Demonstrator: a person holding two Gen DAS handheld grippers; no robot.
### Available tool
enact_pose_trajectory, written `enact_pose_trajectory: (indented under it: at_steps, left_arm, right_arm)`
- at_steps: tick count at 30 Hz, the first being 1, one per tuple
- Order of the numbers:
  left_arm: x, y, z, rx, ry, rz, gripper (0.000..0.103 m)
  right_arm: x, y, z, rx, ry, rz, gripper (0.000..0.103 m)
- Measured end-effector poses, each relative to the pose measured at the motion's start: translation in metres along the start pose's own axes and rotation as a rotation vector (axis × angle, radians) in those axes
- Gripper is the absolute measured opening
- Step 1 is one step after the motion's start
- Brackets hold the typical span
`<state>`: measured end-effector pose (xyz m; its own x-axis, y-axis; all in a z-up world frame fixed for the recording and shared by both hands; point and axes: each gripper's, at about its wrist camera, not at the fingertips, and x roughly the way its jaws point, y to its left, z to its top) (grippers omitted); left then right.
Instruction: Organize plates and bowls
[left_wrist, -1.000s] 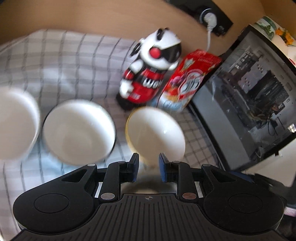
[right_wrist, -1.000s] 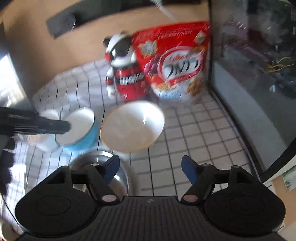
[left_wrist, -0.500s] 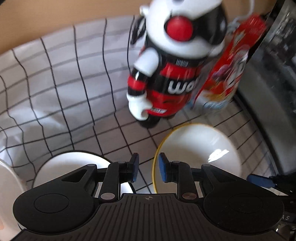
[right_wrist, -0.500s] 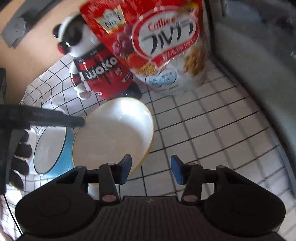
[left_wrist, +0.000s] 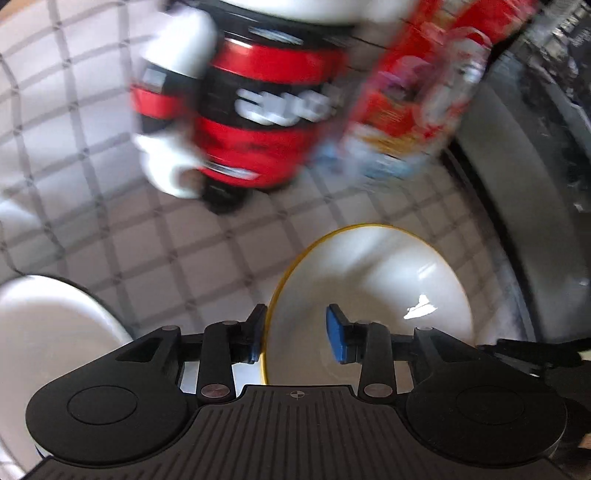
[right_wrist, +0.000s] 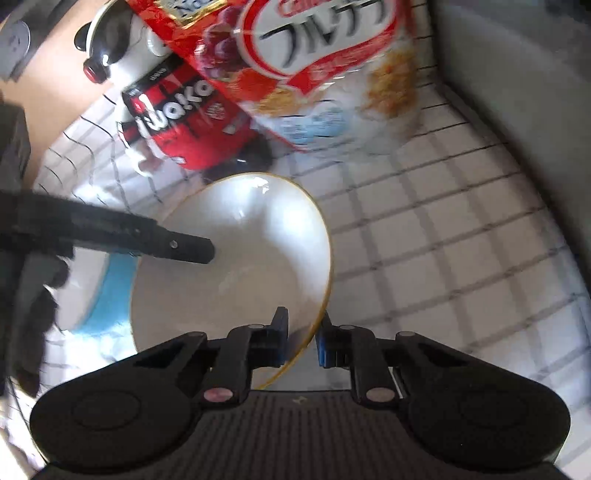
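A white bowl with a yellow rim (left_wrist: 373, 280) (right_wrist: 236, 266) sits on the checked cloth. My left gripper (left_wrist: 297, 334) is open, and its jaws straddle the bowl's left rim without pinching it. My right gripper (right_wrist: 301, 338) is nearly closed around the bowl's near right rim; a small gap shows at the pads. The left gripper's finger (right_wrist: 184, 247) reaches over the bowl in the right wrist view. A blue bowl (right_wrist: 107, 295) stands left of it, and it shows as a white bowl (left_wrist: 48, 325) in the left wrist view.
A red and white toy figure (left_wrist: 251, 110) (right_wrist: 177, 122) and a red cereal bag (left_wrist: 413, 96) (right_wrist: 314, 74) stand just behind the bowl. A dark monitor (left_wrist: 535, 147) lines the right side. The checked cloth (right_wrist: 443, 258) covers the table.
Both grippers moved forward and down onto the yellow-rimmed bowl. The left gripper opened from shut. The right gripper narrowed from wide open to nearly closed around the rim.
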<state>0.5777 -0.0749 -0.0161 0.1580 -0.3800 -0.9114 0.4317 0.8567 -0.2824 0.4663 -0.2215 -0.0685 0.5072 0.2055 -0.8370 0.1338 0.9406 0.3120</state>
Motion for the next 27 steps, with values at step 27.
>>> enact_pose_trajectory:
  at_steps: [27]
  left_arm:
    - [0.036,-0.107,-0.056,0.036,0.082,-0.131,0.040]
  right_arm:
    - [-0.083,-0.061,-0.074,-0.017,-0.077,-0.210,0.022]
